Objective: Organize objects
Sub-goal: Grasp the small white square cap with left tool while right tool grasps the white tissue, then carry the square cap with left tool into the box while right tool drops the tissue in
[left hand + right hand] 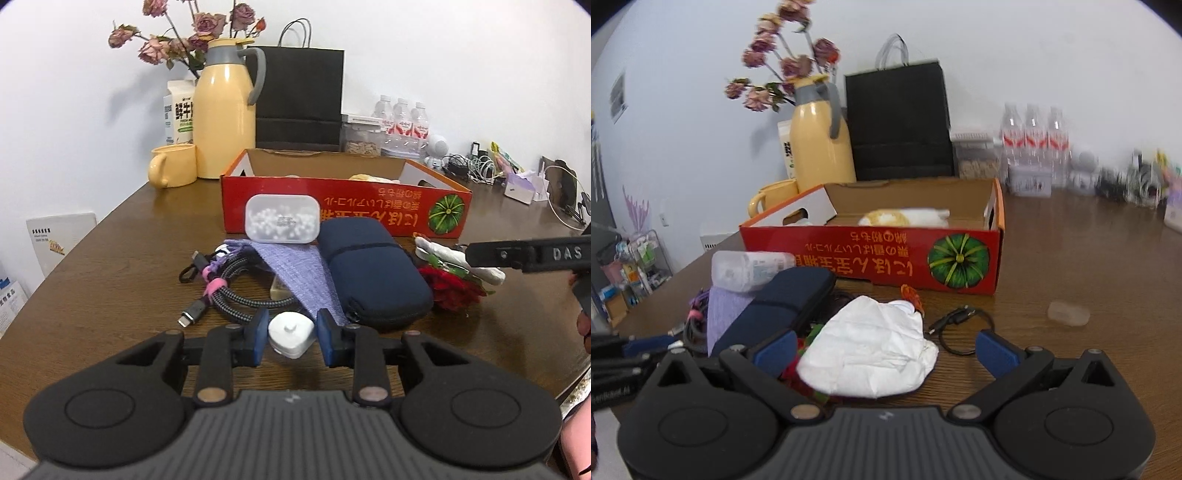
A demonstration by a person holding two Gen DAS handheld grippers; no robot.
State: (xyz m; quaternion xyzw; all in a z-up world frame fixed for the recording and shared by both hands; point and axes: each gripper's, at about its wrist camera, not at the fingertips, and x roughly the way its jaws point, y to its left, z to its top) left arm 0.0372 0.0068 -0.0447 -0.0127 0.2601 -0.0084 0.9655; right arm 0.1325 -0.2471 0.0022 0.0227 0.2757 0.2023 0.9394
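The red box (871,258) sits open on the counter (1089,266), a yellow-and-white soft item (905,218) lying inside. The left tool (291,332) is spread around a white plug (291,338). The right tool (886,350) gapes wide over white crumpled paper (875,354) beside a navy pouch (779,306).
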